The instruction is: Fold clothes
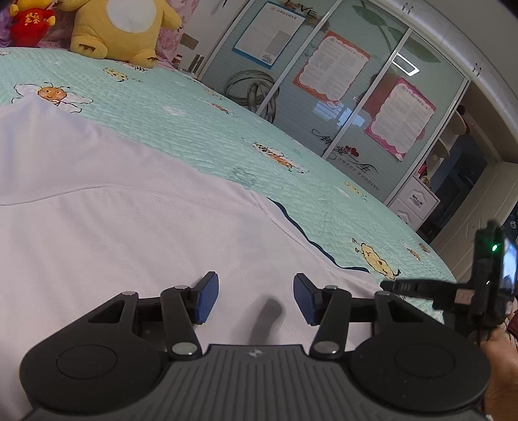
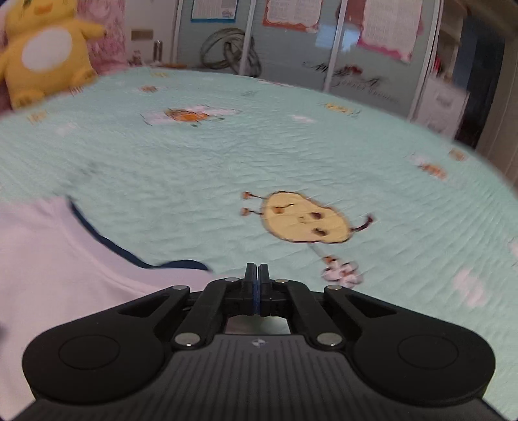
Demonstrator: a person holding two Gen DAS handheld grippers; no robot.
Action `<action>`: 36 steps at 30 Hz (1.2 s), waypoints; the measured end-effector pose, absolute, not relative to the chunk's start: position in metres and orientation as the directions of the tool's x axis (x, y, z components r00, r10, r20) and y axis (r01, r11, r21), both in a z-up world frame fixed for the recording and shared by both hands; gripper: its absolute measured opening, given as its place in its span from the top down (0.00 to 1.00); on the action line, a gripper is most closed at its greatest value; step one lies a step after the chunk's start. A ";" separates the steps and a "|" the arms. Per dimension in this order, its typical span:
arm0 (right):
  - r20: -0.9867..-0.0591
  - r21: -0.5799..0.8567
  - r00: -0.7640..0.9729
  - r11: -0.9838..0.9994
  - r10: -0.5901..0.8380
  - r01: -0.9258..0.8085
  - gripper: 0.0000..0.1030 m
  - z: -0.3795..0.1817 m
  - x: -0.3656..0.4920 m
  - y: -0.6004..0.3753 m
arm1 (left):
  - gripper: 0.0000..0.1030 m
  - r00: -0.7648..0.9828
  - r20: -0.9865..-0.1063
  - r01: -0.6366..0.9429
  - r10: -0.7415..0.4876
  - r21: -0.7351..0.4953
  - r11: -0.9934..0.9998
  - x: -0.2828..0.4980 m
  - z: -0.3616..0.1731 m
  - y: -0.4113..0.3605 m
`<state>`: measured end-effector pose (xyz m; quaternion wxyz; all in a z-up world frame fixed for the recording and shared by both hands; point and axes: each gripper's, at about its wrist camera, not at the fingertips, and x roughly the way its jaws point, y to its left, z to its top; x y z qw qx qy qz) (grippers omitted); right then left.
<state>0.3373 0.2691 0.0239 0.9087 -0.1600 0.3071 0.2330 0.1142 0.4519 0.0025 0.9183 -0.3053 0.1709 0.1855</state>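
A white garment [image 1: 113, 226] with a dark blue trimmed edge lies spread flat on the mint green bedspread [image 1: 194, 123]. My left gripper [image 1: 255, 298] is open just above the garment, its blue pads apart and holding nothing. In the right wrist view the garment [image 2: 48, 259] lies at the lower left, its blue-edged corner close to my right gripper [image 2: 257, 275]. My right gripper is shut with its jaws pressed together over the bedspread [image 2: 291, 155]; no cloth shows between them. The right gripper's body also shows at the right edge of the left wrist view [image 1: 485, 285].
A yellow plush toy [image 1: 119, 29] and a red one [image 1: 29, 22] sit at the head of the bed. Mirrored wardrobe doors [image 1: 356, 97] with posters stand beyond the bed's far edge. A white drawer unit [image 1: 414, 200] stands by the wardrobe.
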 end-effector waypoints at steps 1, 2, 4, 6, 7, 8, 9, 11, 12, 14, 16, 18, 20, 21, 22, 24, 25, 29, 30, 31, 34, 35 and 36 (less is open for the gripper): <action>-0.636 -0.130 0.698 0.846 0.329 -0.517 1.00 0.022 0.338 0.263 | 0.46 0.873 -0.427 -0.445 0.237 -0.497 0.745 0.114 0.002 0.452; -0.636 -0.111 0.696 0.853 0.334 -0.510 1.00 0.020 0.339 0.257 | 0.46 0.873 -0.427 -0.445 0.236 -0.497 0.745 0.114 0.003 0.452; -0.619 -0.012 0.698 0.884 0.361 -0.468 1.00 0.026 0.338 0.238 | 0.46 0.873 -0.427 -0.445 0.236 -0.497 0.745 0.113 0.002 0.453; -0.612 0.093 0.666 0.875 0.426 -0.475 0.96 0.032 0.337 0.224 | 0.45 0.872 -0.428 -0.446 0.237 -0.495 0.746 0.114 0.002 0.452; -0.606 0.145 0.649 0.866 0.460 -0.478 0.94 0.035 0.336 0.217 | 0.45 0.872 -0.428 -0.446 0.238 -0.492 0.747 0.114 0.002 0.452; -0.598 0.197 0.631 0.854 0.494 -0.481 0.85 0.038 0.336 0.210 | 0.45 0.871 -0.429 -0.447 0.239 -0.489 0.749 0.114 0.002 0.451; -0.588 0.249 0.614 0.840 0.526 -0.482 0.75 0.040 0.335 0.203 | 0.44 0.870 -0.430 -0.447 0.240 -0.487 0.750 0.115 0.003 0.451; -0.588 0.305 0.580 0.818 0.564 -0.487 0.74 0.041 0.335 0.200 | 0.44 0.870 -0.430 -0.447 0.241 -0.484 0.752 0.115 0.003 0.450; -0.603 0.294 0.570 0.820 0.558 -0.491 0.74 0.038 0.335 0.206 | 0.44 0.871 -0.429 -0.447 0.241 -0.486 0.751 0.115 0.003 0.451; -0.633 0.269 0.552 0.823 0.542 -0.500 0.74 0.029 0.336 0.221 | 0.44 0.871 -0.428 -0.446 0.240 -0.486 0.751 0.115 0.003 0.450; -0.652 0.225 0.552 0.828 0.520 -0.514 0.78 0.024 0.335 0.233 | 0.43 0.871 -0.427 -0.448 0.243 -0.486 0.750 0.115 0.004 0.450; -0.653 0.153 0.577 0.831 0.491 -0.535 1.00 0.022 0.328 0.243 | 0.44 0.871 -0.423 -0.452 0.250 -0.490 0.745 0.113 0.006 0.450; -0.648 0.083 0.604 0.832 0.464 -0.549 1.00 0.021 0.324 0.251 | 0.44 0.876 -0.406 -0.453 0.261 -0.503 0.736 0.108 0.010 0.450; -0.639 0.027 0.631 0.832 0.440 -0.553 1.00 0.023 0.325 0.256 | 0.44 0.892 -0.371 -0.429 0.257 -0.521 0.738 0.105 0.014 0.448; -0.625 -0.050 0.666 0.831 0.407 -0.554 1.00 0.024 0.324 0.262 | 0.43 0.912 -0.330 -0.393 0.244 -0.529 0.752 0.102 0.017 0.447; -0.604 -0.192 0.717 0.810 0.348 -0.554 1.00 0.021 0.322 0.271 | 0.38 0.926 -0.322 -0.346 0.196 -0.519 0.782 0.106 0.017 0.441; -0.599 -0.260 0.738 0.796 0.310 -0.546 1.00 0.017 0.323 0.276 | 0.36 0.924 -0.349 -0.331 0.159 -0.515 0.791 0.112 0.013 0.440; -0.599 -0.296 0.751 0.795 0.277 -0.530 1.00 0.009 0.330 0.270 | 0.33 0.910 -0.407 -0.293 0.077 -0.503 0.813 0.128 0.004 0.436; -0.609 -0.260 0.738 0.805 0.292 -0.534 1.00 0.011 0.332 0.266 | 0.30 0.910 -0.406 -0.292 0.077 -0.500 0.816 0.129 0.004 0.436; -0.618 -0.215 0.723 0.819 0.308 -0.532 1.00 0.015 0.335 0.261 | 0.30 0.911 -0.406 -0.291 0.075 -0.501 0.815 0.129 0.003 0.436; -0.615 -0.033 0.693 0.866 0.375 -0.498 1.00 0.033 0.334 0.232 | 0.30 0.911 -0.407 -0.290 0.071 -0.507 0.812 0.131 0.001 0.438; -0.600 0.036 0.693 0.879 0.400 -0.476 1.00 0.039 0.330 0.219 | 0.30 0.910 -0.408 -0.290 0.072 -0.505 0.813 0.131 0.000 0.436; -0.580 0.109 0.698 0.889 0.420 -0.444 1.00 0.047 0.324 0.201 | 0.30 0.910 -0.408 -0.290 0.072 -0.503 0.814 0.131 0.000 0.435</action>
